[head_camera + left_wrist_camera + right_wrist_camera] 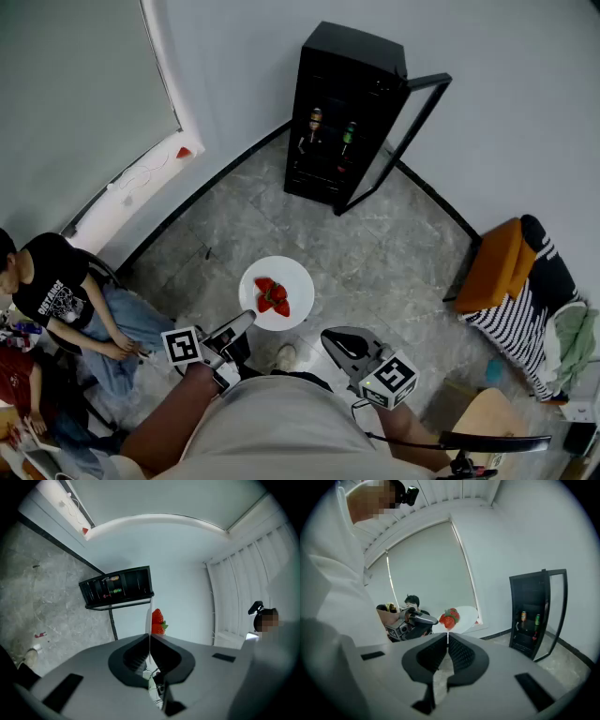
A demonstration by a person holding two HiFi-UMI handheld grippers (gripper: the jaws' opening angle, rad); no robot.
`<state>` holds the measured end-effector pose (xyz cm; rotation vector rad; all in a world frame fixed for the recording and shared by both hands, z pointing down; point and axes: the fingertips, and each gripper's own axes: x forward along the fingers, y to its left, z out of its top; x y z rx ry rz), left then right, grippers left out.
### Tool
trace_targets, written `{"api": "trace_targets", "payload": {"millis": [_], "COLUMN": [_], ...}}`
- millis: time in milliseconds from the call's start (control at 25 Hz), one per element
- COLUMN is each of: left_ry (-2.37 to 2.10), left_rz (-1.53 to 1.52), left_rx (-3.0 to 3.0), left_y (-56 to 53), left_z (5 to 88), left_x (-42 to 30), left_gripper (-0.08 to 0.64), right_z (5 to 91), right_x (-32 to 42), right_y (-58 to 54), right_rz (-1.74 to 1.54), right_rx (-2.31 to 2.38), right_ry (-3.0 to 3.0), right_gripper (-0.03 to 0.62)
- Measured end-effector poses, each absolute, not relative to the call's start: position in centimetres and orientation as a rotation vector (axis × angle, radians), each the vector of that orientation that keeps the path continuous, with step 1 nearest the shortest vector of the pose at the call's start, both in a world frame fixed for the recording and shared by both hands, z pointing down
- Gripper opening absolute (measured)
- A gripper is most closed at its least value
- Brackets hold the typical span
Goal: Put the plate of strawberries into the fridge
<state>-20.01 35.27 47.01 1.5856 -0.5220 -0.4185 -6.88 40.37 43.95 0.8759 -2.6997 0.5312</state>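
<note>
left tool (247,322) tight on rim of level plate (298,277); right tool (330,337) closed

Both forearms reach forward from the body. The left gripper (246,320) is clamped on the near rim of the plate (296,279). The right gripper (330,337) hovers alongside, jaws together, empty.
</note>
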Motion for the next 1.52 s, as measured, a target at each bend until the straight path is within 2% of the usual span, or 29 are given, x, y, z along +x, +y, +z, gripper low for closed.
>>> {"api": "trace_targets", "payload": {"millis": [280, 400, 440, 1000, 1520], "left_ry": [-0.492, -0.479, -0.471, -0.349, -0.499], "left_rz": [-0.392, -0.384, -0.383, -0.321, -0.292], "left_rx": [1.578, 1.576, 1.574, 1.586, 1.609], "left_y": [31.3, 27.7, 26.5, 3.2, -14.2], "left_z": [47.7, 48.4, 48.7, 50.7, 56.5], "left_x": [-16.4, -15.1, -14.8, -8.7, -5.4], "left_gripper": [0.018, 0.018, 0.018, 0.018, 0.018], "right_z": [43.3, 43.5, 43.7, 40.8, 42.5], "right_x": [-3.9, -2.8, -2.6, 1.8, 4.8], "right_y": [38.1, 35.0, 34.1, 15.2, 3.1], "right_rz": [0.476, 0.46, 0.456, 0.403, 0.465], "right_rx": [0.951, 1.007, 1.026, 1.288, 1.283], "right_ry": [-2.731, -2.73, -2.72, -2.536, -2.537], "right_gripper": [0.029, 0.12, 0.123, 0.123, 0.123]}}
